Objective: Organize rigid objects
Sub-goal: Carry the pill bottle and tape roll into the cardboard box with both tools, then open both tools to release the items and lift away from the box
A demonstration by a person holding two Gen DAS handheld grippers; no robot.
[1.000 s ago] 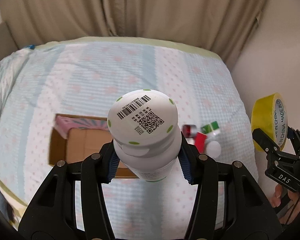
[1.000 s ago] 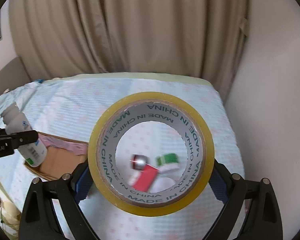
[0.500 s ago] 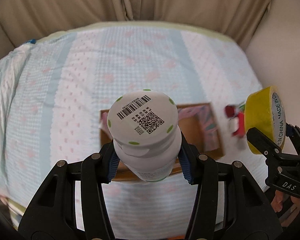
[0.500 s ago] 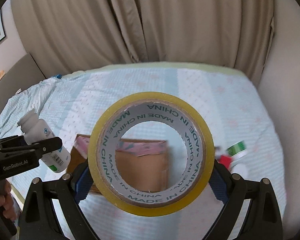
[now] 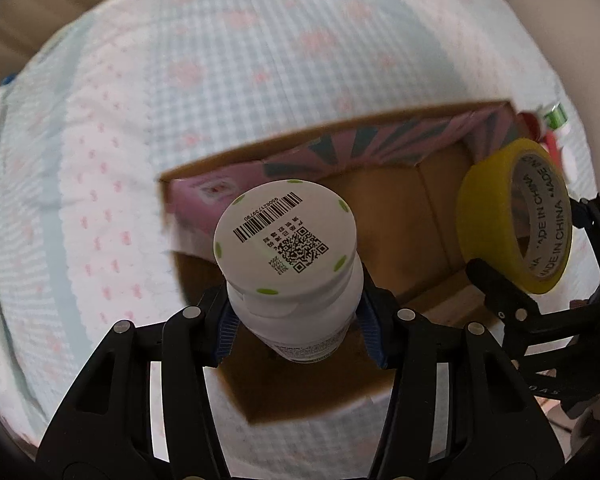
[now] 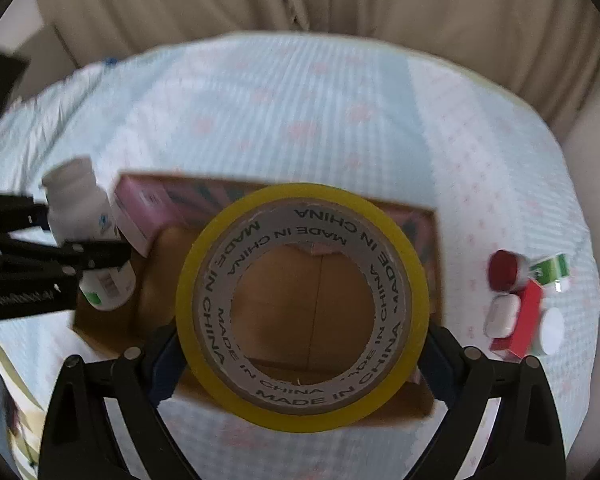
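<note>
Change: both grippers now hang over the open cardboard box [image 6: 320,312]; a second ago it lay lower left of the frame, half a second ago nearer centre. Judged ready for release into the box.
Left gripper [image 5: 294,320]: fingers closed on the white pill bottle [image 5: 288,264], lower centre of the left view, above the box's left part.
White pill bottle: smooth rigid plastic cylinder; flat round base faces the camera with barcode, QR code and green dots.
Right gripper [image 6: 300,344]: fingers closed on the yellow tape roll [image 6: 302,308], centre of the right view, box floor visible through its core.
Yellow tape roll: glossy yellow ring, grey card core printed "MADE IN CHINA".
Cardboard box: matt brown board, pink patterned inner flaps; pink carton [image 6: 140,212] inside at upper left.
Bed [image 5: 180,60]: soft checked blue-white cover with pink motifs.
Remaining items [image 6: 524,312]: red cap, red box, white case, green-white pack, right of the right view, outside the box.
</note>
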